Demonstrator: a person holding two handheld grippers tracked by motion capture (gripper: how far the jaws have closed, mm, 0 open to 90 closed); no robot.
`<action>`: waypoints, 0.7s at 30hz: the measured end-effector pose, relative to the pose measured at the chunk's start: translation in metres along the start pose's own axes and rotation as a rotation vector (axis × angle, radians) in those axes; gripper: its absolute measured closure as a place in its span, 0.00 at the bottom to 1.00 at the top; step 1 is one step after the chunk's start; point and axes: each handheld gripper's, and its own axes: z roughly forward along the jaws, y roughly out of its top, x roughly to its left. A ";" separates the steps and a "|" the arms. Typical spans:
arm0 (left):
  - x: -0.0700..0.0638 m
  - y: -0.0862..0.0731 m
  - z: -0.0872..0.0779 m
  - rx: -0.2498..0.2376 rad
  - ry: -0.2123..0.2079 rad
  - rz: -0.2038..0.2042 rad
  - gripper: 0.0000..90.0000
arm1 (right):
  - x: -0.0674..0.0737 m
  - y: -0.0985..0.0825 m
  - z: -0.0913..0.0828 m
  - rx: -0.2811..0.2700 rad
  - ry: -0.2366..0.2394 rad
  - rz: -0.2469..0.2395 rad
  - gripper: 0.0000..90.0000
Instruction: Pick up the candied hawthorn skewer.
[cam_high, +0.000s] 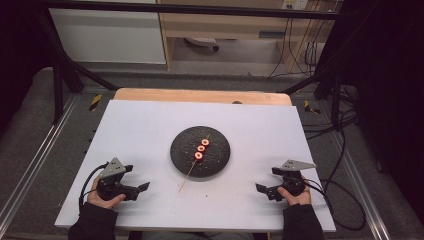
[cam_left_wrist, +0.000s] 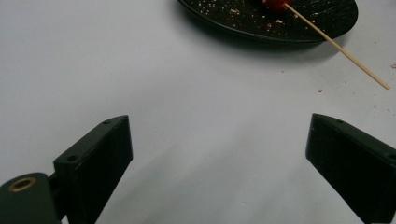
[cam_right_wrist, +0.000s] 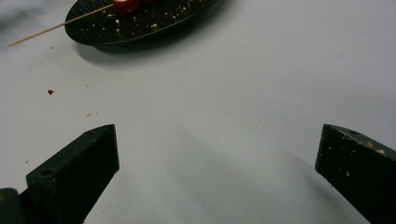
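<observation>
On plate (cam_high: 176, 159), skewer (cam_high: 195, 163) diagonal (near-left tip).

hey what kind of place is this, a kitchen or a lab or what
Most likely a lab recording bench, not a kitchen: a white table inside a black metal frame, loose cables on the floor, and just one black plate holding a skewer.

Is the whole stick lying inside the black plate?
No, the stick pokes out over the near rim of the black plate and its bare end lies on the white table.
</observation>
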 end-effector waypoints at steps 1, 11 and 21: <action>0.000 0.000 0.000 0.002 0.000 0.000 0.07 | 0.000 0.000 0.000 0.001 -0.001 -0.003 0.01; -0.006 0.003 0.002 0.003 -0.007 0.014 0.08 | 0.002 0.000 0.001 0.003 -0.004 -0.005 0.01; -0.015 0.008 0.006 0.005 -0.017 0.017 0.08 | 0.003 0.001 0.003 0.008 -0.004 -0.014 0.01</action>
